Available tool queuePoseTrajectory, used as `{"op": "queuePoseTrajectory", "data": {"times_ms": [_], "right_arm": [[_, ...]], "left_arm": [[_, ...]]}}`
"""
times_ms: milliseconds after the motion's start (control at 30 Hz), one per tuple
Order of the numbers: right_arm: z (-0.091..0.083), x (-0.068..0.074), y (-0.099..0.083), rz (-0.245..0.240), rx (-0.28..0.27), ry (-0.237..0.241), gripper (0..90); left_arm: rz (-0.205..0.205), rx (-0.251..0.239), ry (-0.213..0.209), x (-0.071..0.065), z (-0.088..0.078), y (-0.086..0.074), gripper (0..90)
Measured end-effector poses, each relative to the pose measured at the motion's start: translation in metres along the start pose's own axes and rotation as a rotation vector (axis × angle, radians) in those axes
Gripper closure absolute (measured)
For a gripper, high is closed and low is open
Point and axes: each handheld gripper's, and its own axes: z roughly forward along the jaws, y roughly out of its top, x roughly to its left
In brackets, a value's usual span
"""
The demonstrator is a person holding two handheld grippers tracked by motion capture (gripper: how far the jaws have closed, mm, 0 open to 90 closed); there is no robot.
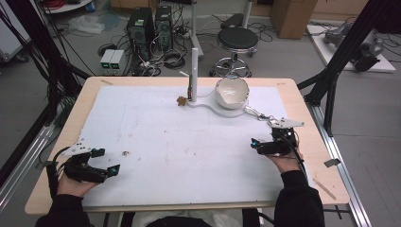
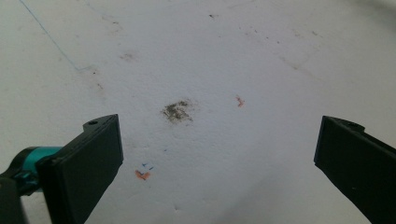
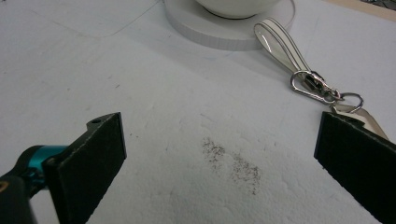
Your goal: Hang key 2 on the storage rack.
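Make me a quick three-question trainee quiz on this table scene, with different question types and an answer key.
1. True or false: the right gripper is shut on the white strap keychain with silver clasp.
2. Which stands nearest the keychain? A) round white bowl B) upright white post C) left gripper
3. Fill in: the jaws of both grippers are ____.

Key: 1 false; 2 A; 3 open.

My left gripper and right gripper each carry two flat black rectangular jaws with a small screw hole near the tip; a teal fitting sits at the jaw base; a grey three-cornered plate tops each; black cables trail back; my sleeves are black.
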Motion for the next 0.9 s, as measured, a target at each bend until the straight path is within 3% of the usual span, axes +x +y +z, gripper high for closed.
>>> {"op": "queuePoseTrajectory", "data": {"times_ms": [267, 533, 767, 900], "right_arm": [[0.006, -0.007, 0.018, -0.040, 0.027, -0.003, 1.3], [0.016, -0.018, 0.040, -0.050, 0.041, -0.009, 1.3], [0.035, -0.029, 0.055, -0.081, 0.112, -0.036, 1.3], [0.044, -0.038, 0.059, -0.065, 0.129, -0.033, 1.3]], "left_arm": [[-0.003, -0.003, 0.000, 0.000, 0.002, 0.000, 1.7], [0.002, -0.002, -0.007, 0.000, 0.002, -0.001, 1.7], [0.006, 0.005, -0.012, 0.000, 0.003, -0.001, 1.7], [0.007, 0.006, -0.021, 0.001, 0.003, -0.001, 1.7]]}}
